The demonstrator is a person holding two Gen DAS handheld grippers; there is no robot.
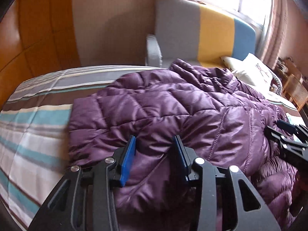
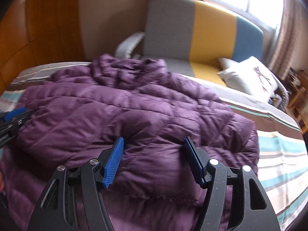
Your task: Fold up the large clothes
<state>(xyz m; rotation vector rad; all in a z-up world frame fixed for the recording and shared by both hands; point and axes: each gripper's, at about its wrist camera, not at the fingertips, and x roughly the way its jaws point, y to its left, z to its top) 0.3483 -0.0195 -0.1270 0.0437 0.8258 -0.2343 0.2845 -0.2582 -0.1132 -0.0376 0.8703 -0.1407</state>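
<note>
A purple quilted down jacket [image 1: 173, 111] lies partly folded on a striped bed [image 1: 34, 119]; it also shows in the right wrist view [image 2: 119, 111]. My left gripper [image 1: 155, 140] is open, its blue pads straddling a bulge of the jacket's near edge on the left side. My right gripper [image 2: 153, 141] is open too, its pads pressed against the folded near edge on the right side. Each gripper shows at the edge of the other's view: the right one [image 1: 288, 136], the left one [image 2: 13, 119].
A grey, yellow and blue sofa [image 2: 202, 30] stands behind the bed with a white pillow [image 2: 248, 75] on it. A wooden wardrobe [image 1: 34, 28] is at the left. Wooden furniture [image 2: 298, 96] stands at the far right under a window.
</note>
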